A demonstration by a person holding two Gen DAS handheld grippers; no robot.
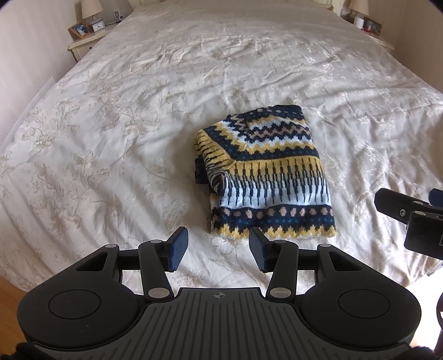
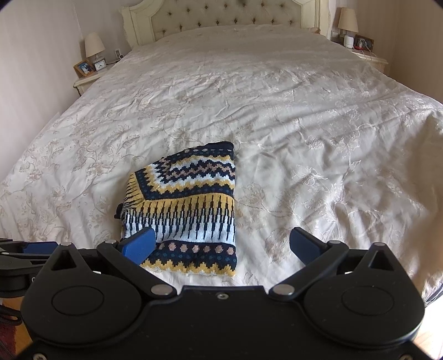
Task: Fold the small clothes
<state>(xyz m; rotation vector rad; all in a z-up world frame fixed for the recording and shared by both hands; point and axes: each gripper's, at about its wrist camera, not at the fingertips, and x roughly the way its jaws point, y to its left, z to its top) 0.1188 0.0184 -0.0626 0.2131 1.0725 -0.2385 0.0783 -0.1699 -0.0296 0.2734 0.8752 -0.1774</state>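
Observation:
A knitted sweater (image 1: pixel 265 171) patterned in navy, yellow and white lies folded into a compact rectangle on the bed's pale floral bedspread (image 1: pixel 124 124). My left gripper (image 1: pixel 218 249) hovers just in front of the sweater's near edge, open, with only bedspread showing between its blue pads. In the right wrist view the same sweater (image 2: pixel 188 210) lies ahead and to the left. My right gripper (image 2: pixel 221 245) is held wide open above its near right corner, gripping nothing. Part of the right gripper (image 1: pixel 409 216) shows at the right edge of the left wrist view.
A tufted headboard (image 2: pixel 221 19) closes the far end of the bed. Nightstands with lamps and picture frames flank it on the left (image 2: pixel 88 69) and the right (image 2: pixel 360 47). Wooden floor (image 1: pixel 11 290) shows past the near corner of the bed.

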